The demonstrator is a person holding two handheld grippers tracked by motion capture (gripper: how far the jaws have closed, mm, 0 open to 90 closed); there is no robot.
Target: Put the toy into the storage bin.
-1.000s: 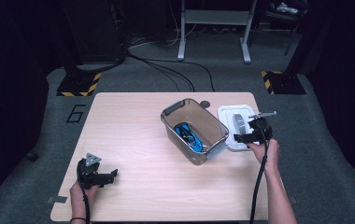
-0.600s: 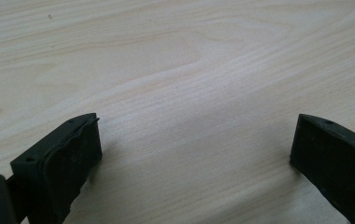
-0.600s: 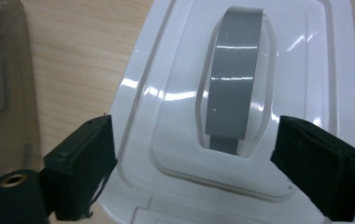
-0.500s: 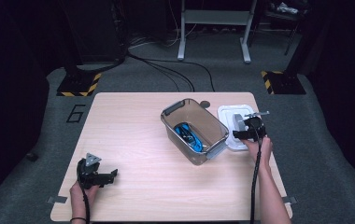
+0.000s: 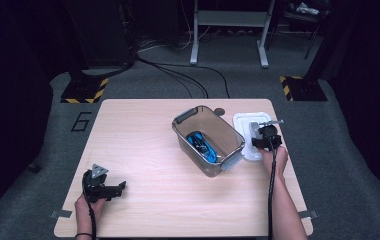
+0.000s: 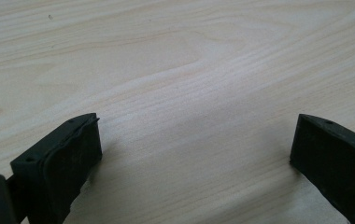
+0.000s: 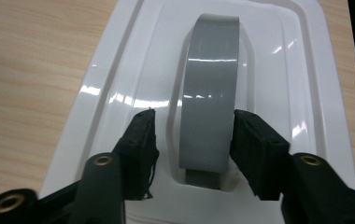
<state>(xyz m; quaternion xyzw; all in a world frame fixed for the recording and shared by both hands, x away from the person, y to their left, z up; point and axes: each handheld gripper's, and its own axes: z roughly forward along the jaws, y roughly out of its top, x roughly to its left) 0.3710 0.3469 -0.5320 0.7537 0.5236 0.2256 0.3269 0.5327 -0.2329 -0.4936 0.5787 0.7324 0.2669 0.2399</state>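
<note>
A white lid (image 5: 243,121) lies flat on the table, right of a clear grey bin (image 5: 198,161). A grey arched handle (image 7: 210,93) rises from the middle of the lid (image 7: 133,70). My right gripper (image 7: 194,135) is down over it with the handle between its jaws, which have just been closing. One jaw touches the handle's side and a narrow gap shows at the other. In the high view, the right gripper (image 5: 259,140) sits over the lid. My left gripper (image 5: 121,187) rests open near the table's front left corner, nothing between its jaws (image 6: 194,149).
The bin holds a blue object (image 5: 203,145) and stands in the middle right of the wooden table (image 5: 143,130). The lid lies close to the table's right edge. Cables and stand legs cross the floor beyond the far edge.
My right gripper has come down onto the lid and its jaws have narrowed around the grey handle. The left gripper has kept still.
</note>
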